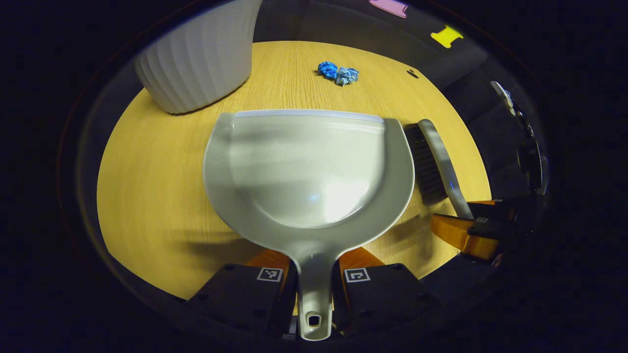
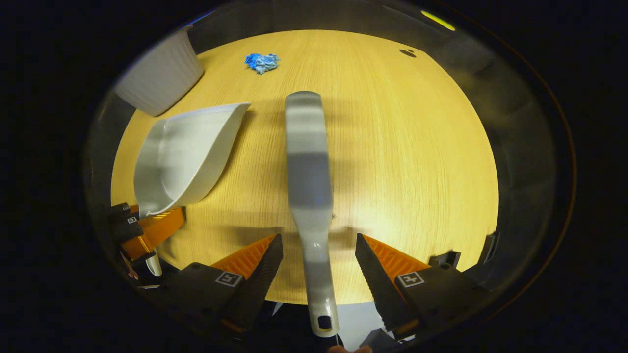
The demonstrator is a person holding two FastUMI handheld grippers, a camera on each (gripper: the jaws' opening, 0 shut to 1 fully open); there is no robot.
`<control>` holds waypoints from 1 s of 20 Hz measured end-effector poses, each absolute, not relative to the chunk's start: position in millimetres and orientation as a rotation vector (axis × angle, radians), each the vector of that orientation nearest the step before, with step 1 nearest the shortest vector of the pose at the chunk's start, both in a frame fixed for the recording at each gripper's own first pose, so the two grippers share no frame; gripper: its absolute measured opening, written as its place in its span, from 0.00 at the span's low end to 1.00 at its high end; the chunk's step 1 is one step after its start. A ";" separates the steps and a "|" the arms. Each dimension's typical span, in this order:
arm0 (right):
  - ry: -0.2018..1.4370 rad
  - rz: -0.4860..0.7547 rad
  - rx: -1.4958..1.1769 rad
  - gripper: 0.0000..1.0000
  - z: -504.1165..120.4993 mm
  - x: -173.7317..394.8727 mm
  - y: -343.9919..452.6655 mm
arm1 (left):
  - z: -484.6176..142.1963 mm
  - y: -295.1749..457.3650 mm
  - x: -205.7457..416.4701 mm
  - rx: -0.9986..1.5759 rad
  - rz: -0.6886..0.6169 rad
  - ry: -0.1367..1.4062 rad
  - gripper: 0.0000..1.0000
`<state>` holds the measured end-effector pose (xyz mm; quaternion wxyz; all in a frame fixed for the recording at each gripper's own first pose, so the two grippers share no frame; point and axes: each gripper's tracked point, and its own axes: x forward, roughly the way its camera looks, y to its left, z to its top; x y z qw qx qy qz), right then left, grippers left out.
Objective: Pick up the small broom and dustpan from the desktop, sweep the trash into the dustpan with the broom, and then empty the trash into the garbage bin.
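Note:
A pale grey dustpan (image 1: 304, 166) lies in front of my left gripper (image 1: 314, 264), which is shut on its handle; the mouth faces the far side of the table. The same dustpan (image 2: 181, 152) and left gripper (image 2: 147, 230) appear at the left in the right gripper view. The small broom (image 2: 308, 171) lies on the table with its grey handle running between the fingers of my right gripper (image 2: 319, 239), which stands open around it with a gap on each side. Its dark bristles (image 1: 426, 166) sit just right of the dustpan. Crumpled blue paper trash (image 1: 338, 72) (image 2: 262, 62) lies beyond the dustpan.
A white ribbed garbage bin (image 1: 196, 54) (image 2: 159, 78) stands at the far left of the round wooden table (image 1: 147, 171). A small dark mark (image 2: 407, 52) sits near the far right edge. Bare wood stretches to the right of the broom.

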<state>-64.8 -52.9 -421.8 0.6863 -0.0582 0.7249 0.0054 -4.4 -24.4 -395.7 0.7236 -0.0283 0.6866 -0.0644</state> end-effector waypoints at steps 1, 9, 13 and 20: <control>1.641 0.024 -0.147 0.90 -426.0 -65.3 -52.7 | -395.9 -24.5 -4.2 -0.061 -0.142 1.513 0.28; 1.725 0.021 -0.069 0.66 -436.4 -62.1 -46.6 | -393.3 -25.5 -4.1 -0.101 -0.127 1.537 0.29; 1.785 0.075 -0.068 0.30 -434.8 -63.3 -46.9 | -393.4 -25.1 -4.8 -0.098 -0.117 1.539 0.29; 1.734 0.199 -0.087 0.28 -430.9 -42.0 -57.3 | -393.0 -22.0 -4.4 -0.058 -0.178 1.559 0.31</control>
